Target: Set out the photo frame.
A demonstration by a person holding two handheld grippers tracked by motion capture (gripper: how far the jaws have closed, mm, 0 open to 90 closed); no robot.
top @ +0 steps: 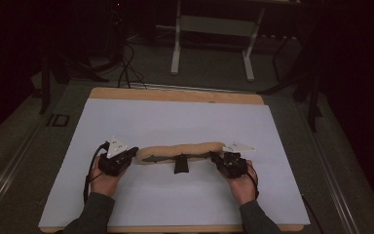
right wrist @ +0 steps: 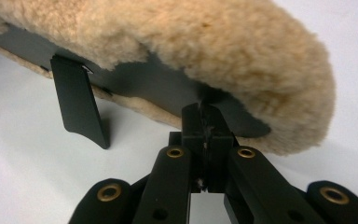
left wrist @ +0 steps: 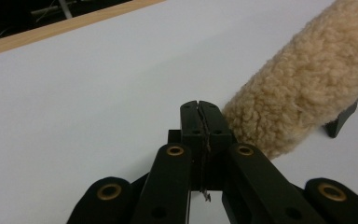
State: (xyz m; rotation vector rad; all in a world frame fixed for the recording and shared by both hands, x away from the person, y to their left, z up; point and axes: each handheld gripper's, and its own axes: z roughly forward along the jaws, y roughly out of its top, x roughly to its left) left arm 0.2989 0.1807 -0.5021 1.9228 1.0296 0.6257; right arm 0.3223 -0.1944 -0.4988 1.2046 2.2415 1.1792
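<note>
Fleece strap pad [top: 182, 149] lay lengthwise across the near half of the white desk [top: 175, 117], stretched between both hands. Left hand-held gripper [top: 126, 157] sat at its left end, jaws pressed together; in the left gripper view the pad's end [left wrist: 303, 88] lay just beside the tips, and whether any fabric was pinched I cannot tell. Right hand-held gripper [right wrist: 204, 116] was clamped on the dark inner lining at the right end. A black tab [right wrist: 79, 100] hung from the open seam. Holding both ends likely kept the pad taut and flat.
</note>
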